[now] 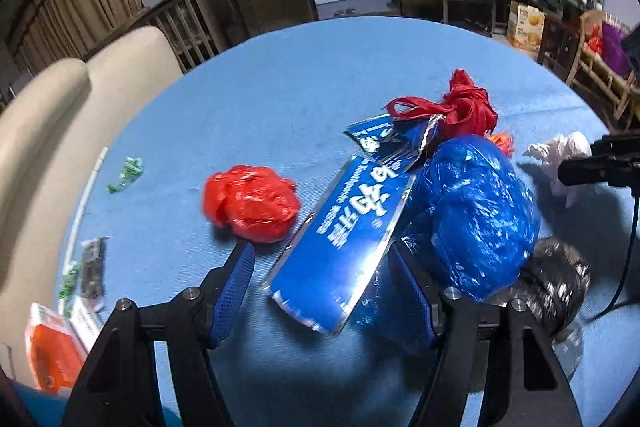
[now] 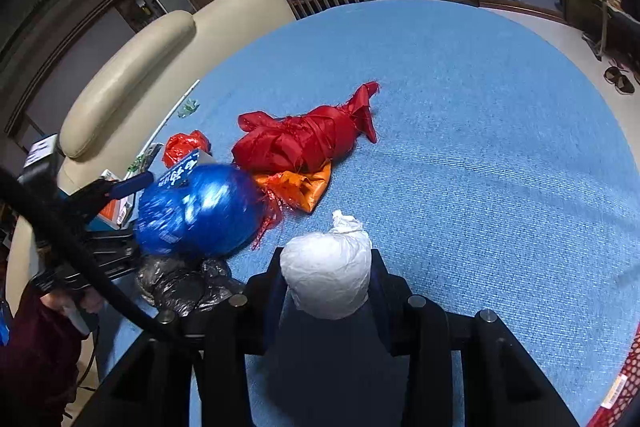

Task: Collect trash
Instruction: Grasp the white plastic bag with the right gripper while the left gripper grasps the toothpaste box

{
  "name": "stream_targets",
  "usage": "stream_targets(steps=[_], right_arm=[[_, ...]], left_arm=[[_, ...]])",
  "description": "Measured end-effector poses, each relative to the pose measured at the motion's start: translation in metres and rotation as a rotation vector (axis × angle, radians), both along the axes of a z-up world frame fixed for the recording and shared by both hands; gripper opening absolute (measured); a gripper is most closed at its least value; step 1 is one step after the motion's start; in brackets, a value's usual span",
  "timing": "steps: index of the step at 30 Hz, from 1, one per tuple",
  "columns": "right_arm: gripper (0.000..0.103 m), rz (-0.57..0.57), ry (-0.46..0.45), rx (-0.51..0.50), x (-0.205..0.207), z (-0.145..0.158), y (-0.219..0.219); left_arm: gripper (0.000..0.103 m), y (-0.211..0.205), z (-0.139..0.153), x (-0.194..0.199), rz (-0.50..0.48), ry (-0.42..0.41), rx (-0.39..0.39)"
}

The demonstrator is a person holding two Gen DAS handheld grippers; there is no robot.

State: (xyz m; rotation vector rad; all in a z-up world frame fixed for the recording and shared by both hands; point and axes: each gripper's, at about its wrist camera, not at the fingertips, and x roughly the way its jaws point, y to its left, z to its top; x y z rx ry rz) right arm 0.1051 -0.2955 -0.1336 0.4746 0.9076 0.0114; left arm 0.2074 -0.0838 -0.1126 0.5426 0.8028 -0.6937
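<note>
**Basically: right has the white wad, left is lined up on the blue pouch**

Right gripper [image 2: 326,281]: fingers pinched on the white plastic wad [image 2: 326,275], pads pressing both flanks. It's a scrunched thin bag, near weightless and squashy, so it will deform rather than slip; the twisted tail at the top is the loose end. Mid-body grip looks fine to me.

Left gripper [image 1: 320,267]: fingers about half open, holding nothing. The blue foil pouch [image 1: 344,239] lies flat between them on the bench [image 2: 480,147], its near edge curled up. Foil is slick and springy with stiff seams; I'd nip that raised edge, since the flat face offers nothing to bite.

Other trash on the bench, all light:
- blue plastic ball [image 1: 476,215], glossy crinkled film, just right of the pouch and touching it. Bulky, so take a fold, not the body.
- red plastic wad [image 1: 250,203], left of the pouch, apart from it.
- red fabric bundle [image 2: 308,139], soft, frayed, ribbon-tied; orange cloth [image 2: 298,189] tucked against it.
- black crumpled bag [image 2: 180,283], beside the blue ball.

Bench cover is a ribbed blue cloth, fairly grippy.
</note>
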Motion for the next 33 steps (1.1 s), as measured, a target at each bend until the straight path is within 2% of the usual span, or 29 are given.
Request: stream_targets(steps=[2,4,9,12,14,19,22,27,33], right_arm=[[0.041,-0.002,-0.009,0.003,-0.005,0.003,-0.002],[0.041,-0.007,-0.019,0.007,-0.013,0.006,-0.003],[0.041,-0.015,-0.037,0.015,-0.033,0.016,-0.009],[0.041,-0.021,-0.057,0.017,-0.045,0.024,-0.005],[0.041,-0.022,-0.07,0.019,-0.055,0.029,-0.006],[0.041,-0.027,-0.108,0.023,-0.083,0.048,-0.01],[0.041,-0.029,-0.129,0.01,-0.097,0.057,-0.01],[0.041,-0.025,-0.151,0.005,-0.123,0.066,-0.009],[0.041,-0.025,-0.145,0.026,-0.141,0.064,-0.008]], left_arm=[[0.055,0.002,-0.001,0.003,0.025,0.028,-0.016],[0.051,0.007,-0.002,0.003,0.049,0.045,-0.028],[0.048,0.026,0.008,-0.006,0.137,0.064,-0.075],[0.044,0.035,0.022,-0.024,0.18,0.037,-0.088],[0.038,0.041,0.033,-0.041,0.195,0.017,-0.098],[0.035,0.045,0.059,-0.084,0.18,-0.041,-0.123],[0.03,0.047,0.064,-0.097,0.185,-0.026,-0.144],[0.027,0.053,0.06,-0.12,0.192,-0.01,-0.149],[0.026,0.064,0.06,-0.141,0.217,0.018,-0.18]])
